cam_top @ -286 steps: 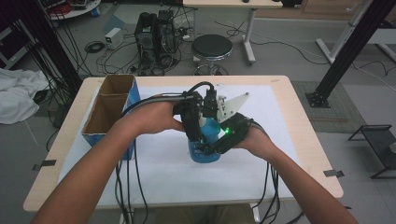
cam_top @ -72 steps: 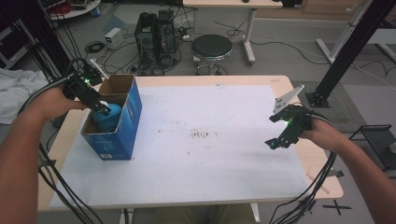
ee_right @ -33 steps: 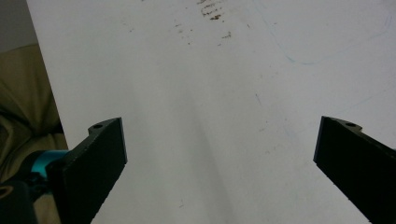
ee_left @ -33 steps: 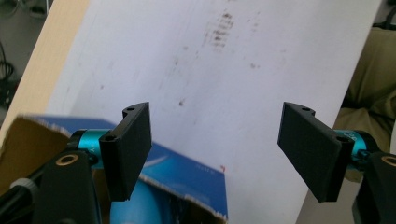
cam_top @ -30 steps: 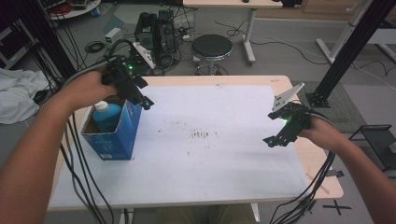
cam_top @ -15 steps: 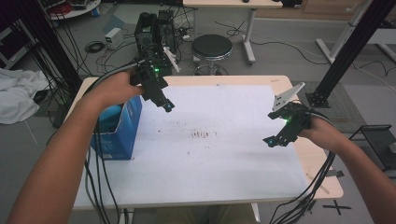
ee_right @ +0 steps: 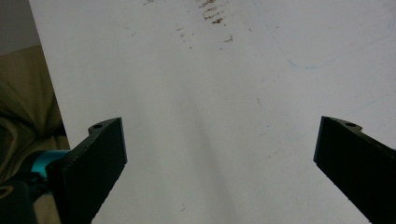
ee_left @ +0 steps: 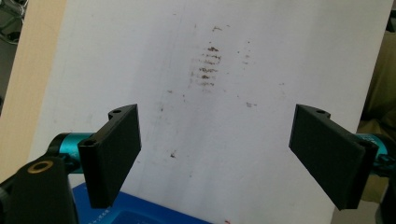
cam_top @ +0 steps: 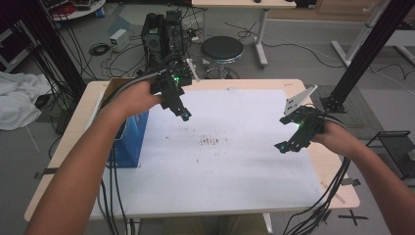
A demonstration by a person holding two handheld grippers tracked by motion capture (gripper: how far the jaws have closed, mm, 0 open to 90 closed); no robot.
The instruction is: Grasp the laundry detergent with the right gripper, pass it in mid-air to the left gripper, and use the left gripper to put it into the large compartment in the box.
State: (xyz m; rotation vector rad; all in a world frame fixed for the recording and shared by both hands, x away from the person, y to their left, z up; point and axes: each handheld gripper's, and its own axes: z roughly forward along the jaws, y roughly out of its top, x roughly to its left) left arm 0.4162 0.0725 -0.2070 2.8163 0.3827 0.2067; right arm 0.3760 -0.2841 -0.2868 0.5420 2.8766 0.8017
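my left gripper [cam_top: 183,113] hangs empty with jaws spread wide, over the white sheet [cam_top: 230,161] just beside the blue box [cam_top: 131,142], where i judge the bottle sits, hidden under my forearm. my right gripper [cam_top: 288,143] rests gaping and empty. the left gripper view catches the box's blue edge [ee_left: 154,214] beneath the jaws.

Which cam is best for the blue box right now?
High view: the blue box stands at the table's left edge, partly behind the person's left forearm. Left gripper view catches just a blue strip at its bottom edge. Right gripper view looks at the white sheet.
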